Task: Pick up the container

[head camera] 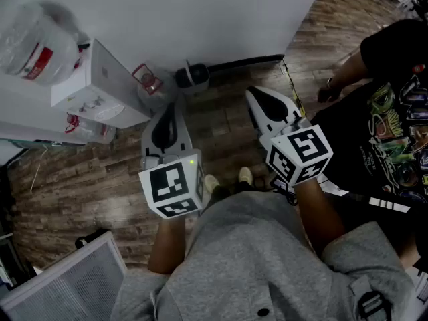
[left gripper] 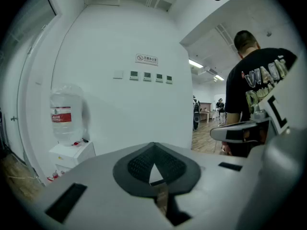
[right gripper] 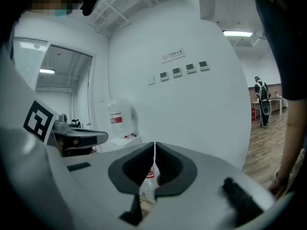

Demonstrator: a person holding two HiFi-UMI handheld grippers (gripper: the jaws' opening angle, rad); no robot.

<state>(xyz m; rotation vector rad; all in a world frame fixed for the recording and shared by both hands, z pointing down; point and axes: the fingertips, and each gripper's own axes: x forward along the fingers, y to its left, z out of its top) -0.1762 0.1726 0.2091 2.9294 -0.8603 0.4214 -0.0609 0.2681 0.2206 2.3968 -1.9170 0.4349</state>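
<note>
Clear container [head camera: 148, 80] (red label) on floor [head camera: 80, 179].

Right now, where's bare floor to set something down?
Bare wood floor between the water dispenser and the grille panel. Also the strip from the shoes to the wall. Crowded: bottles and a black round object beside the dispenser; bystander at right.

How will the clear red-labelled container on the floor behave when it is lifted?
The container looks see-through and seemingly empty, so it is probably light for its size. Its walls look thin and glossy, so it may flex or slip under a tight grip. Its rounded body could roll if nudged.
</note>
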